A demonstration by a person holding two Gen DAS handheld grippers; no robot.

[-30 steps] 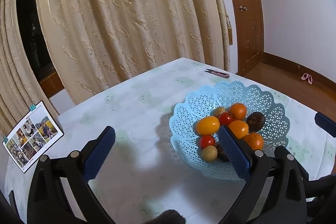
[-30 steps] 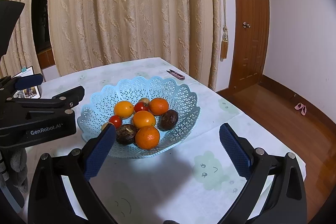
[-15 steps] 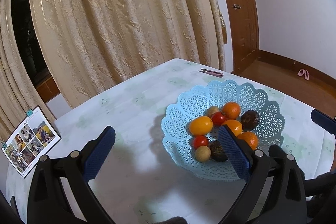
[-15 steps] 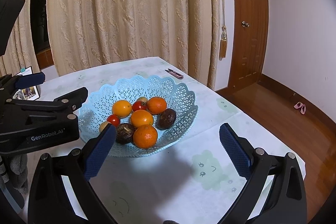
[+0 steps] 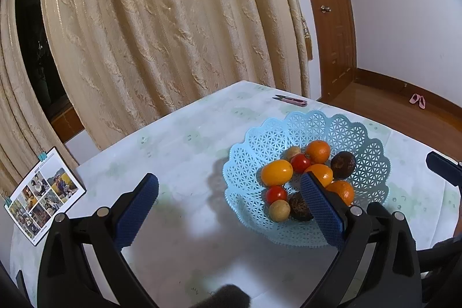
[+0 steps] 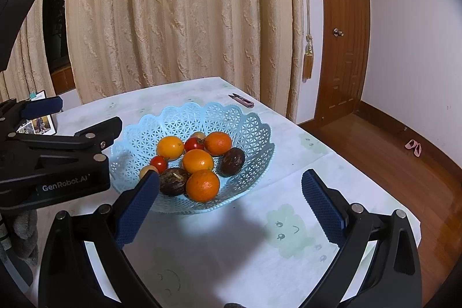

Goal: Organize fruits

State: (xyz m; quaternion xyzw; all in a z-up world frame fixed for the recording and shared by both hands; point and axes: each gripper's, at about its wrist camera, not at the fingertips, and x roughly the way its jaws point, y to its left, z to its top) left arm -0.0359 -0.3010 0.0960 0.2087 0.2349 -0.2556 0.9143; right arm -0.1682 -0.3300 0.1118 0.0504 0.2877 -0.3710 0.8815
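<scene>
A light blue lattice basket (image 5: 372,140) (image 6: 254,132) stands on the white table and holds several fruits: oranges (image 6: 202,185), red tomatoes (image 6: 194,144), dark passion fruits (image 6: 232,161) and small tan fruits (image 5: 279,210). My left gripper (image 5: 228,210) is open and empty, above the table just left of the basket; its right finger overlaps the basket's fruit. It shows at the left of the right wrist view (image 6: 57,152). My right gripper (image 6: 229,207) is open and empty, above the table in front of the basket.
A photo card (image 5: 43,192) stands at the table's left edge. Small pink snips (image 5: 290,100) (image 6: 242,101) lie at the far edge behind the basket. Beige curtains hang behind the table. A wooden door and floor are at the right.
The left gripper's view has drifted a little; the basket sits slightly further left and lower in it. The right gripper has risen slightly. Both stay open and empty.
</scene>
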